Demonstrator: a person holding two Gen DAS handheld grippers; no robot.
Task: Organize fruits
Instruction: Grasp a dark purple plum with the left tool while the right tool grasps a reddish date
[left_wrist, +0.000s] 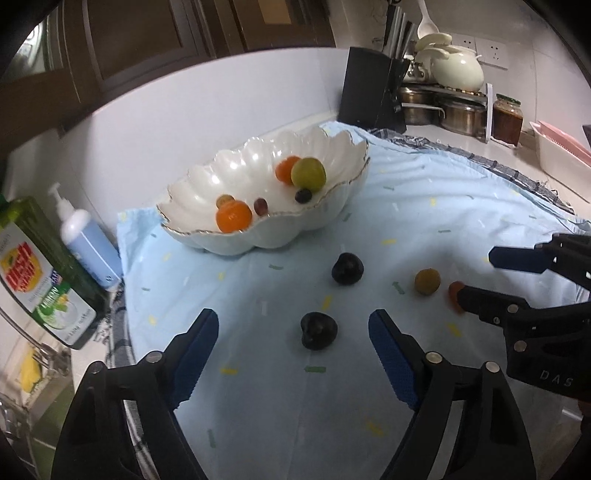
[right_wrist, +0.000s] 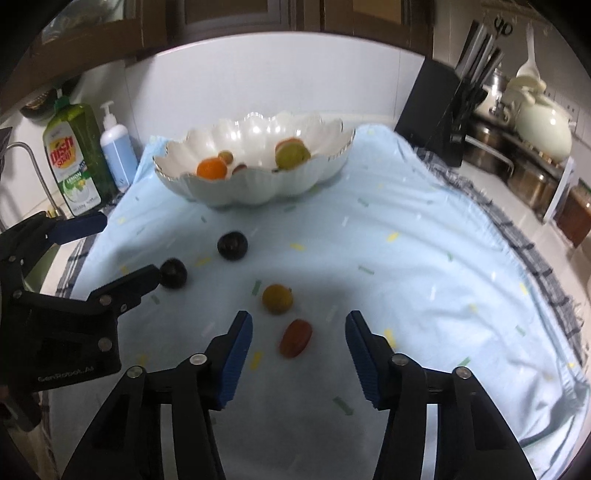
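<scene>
A white scalloped bowl (left_wrist: 332, 218) (right_wrist: 258, 188) at the back of the blue cloth holds several fruits, among them an orange (left_wrist: 233, 216) and a green fruit (left_wrist: 308, 174). On the cloth lie two dark plums (left_wrist: 318, 330) (left_wrist: 347, 268), a yellow-brown fruit (left_wrist: 427, 281) (right_wrist: 277, 298) and a small red fruit (right_wrist: 295, 338) (left_wrist: 455, 295). My left gripper (left_wrist: 293, 338) is open around the near plum (right_wrist: 173, 272). My right gripper (right_wrist: 299, 339) is open around the red fruit; it also shows in the left wrist view (left_wrist: 476, 275).
Dish soap (right_wrist: 75, 158) and a pump bottle (right_wrist: 118, 151) stand at the left by the sink. A black knife block (left_wrist: 373, 88), pots (left_wrist: 461, 114), a cream teapot (left_wrist: 456, 68) and a jar (left_wrist: 508, 118) stand at the back right. A pink-white tray (left_wrist: 561, 151) lies at far right.
</scene>
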